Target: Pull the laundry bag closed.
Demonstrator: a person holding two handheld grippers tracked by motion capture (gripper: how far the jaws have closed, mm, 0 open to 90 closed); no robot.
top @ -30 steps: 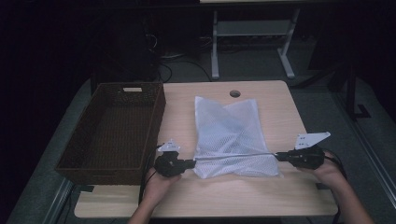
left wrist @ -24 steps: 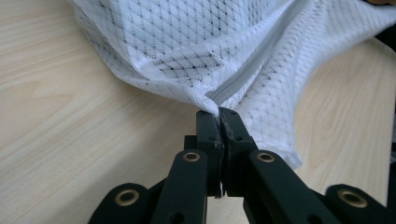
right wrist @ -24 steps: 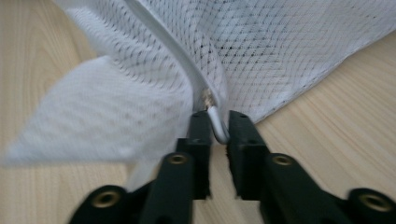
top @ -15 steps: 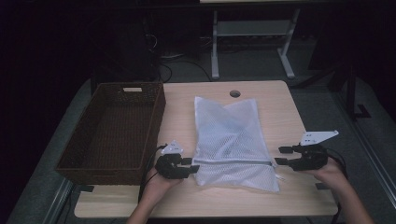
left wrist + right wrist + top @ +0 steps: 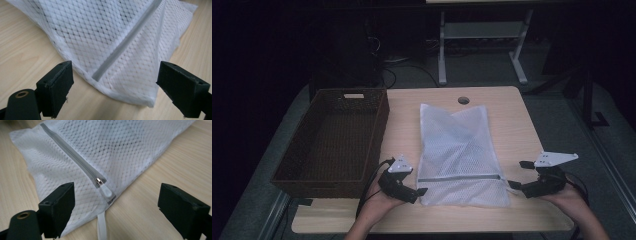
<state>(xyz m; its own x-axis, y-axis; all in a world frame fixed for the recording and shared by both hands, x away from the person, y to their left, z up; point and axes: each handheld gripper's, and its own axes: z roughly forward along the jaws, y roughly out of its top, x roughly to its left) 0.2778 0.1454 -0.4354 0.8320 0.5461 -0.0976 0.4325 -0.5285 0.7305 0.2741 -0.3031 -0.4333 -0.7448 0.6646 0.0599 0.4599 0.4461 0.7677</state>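
Mesh laundry bag (image 5: 459, 152), white and see-through, lies flat on the wooden worktop (image 5: 512, 120), running from near the far edge, by a round cable hole (image 5: 463, 100), down toward the near edge. A grey zipper (image 5: 459, 177) crosses it close to its near end, and in the right gripper view the zipper pull (image 5: 106, 192) sits at the bag's corner with a white tab (image 5: 101, 226) trailing from it.

The left hand-held gripper (image 5: 421, 191) rests at the bag's near left corner. Its jaws have just been opening and now stand wide apart, with the corner of the mesh lying between them but not pressed. The right hand-held gripper (image 5: 513, 184) sits just off the near right corner. Its jaws have also just been opening and stand wide, the zipper end between them and free.

A dark wicker basket (image 5: 292, 170) stands along the left edge of the worktop, beside the bag.
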